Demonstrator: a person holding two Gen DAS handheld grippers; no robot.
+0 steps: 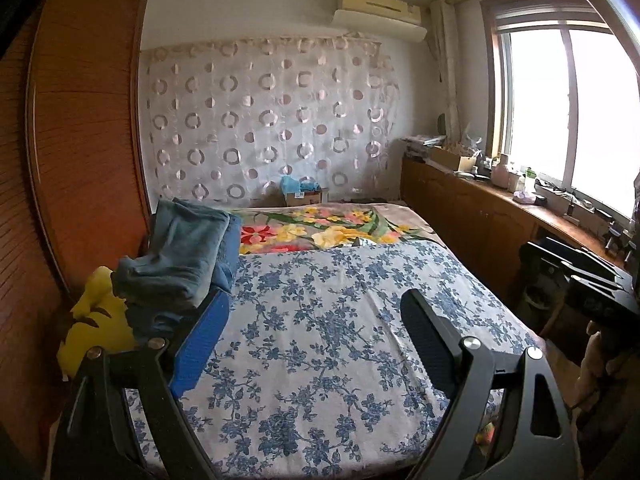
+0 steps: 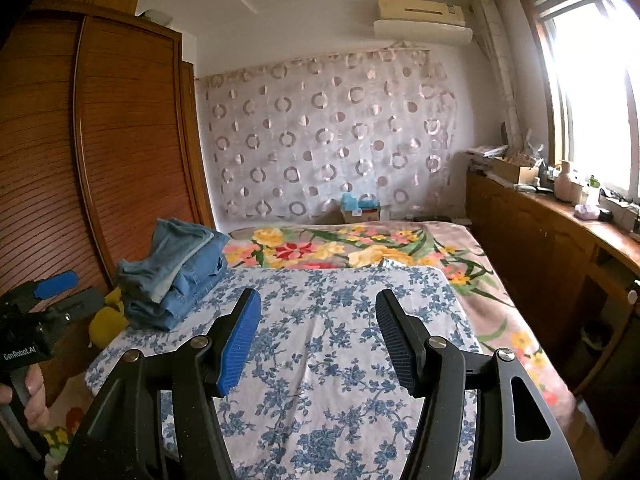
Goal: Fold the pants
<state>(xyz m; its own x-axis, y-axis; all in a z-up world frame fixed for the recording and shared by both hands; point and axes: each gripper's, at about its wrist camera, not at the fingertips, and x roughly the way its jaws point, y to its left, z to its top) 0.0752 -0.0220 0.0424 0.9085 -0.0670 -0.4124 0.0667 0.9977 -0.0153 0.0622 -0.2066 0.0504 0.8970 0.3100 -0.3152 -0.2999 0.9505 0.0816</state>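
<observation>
Denim is the working material: the folded pants lie stacked at 10 o'clock on the bed, at its left edge, just above a yellow toy.

Nearest, the right gripper hangs released over the blue-flowered sheet, nothing between its jaws. The left gripper is likewise spread wide and empty.

Risk: the stack sits close to the bed edge. A gripper brushing it from the right would likely push it off or undo the folds.

Farther, at 12 o'clock, a cardboard box holds blue items, not identifiable. At 2 o'clock, an open box on the counter holds indistinct clutter.
</observation>
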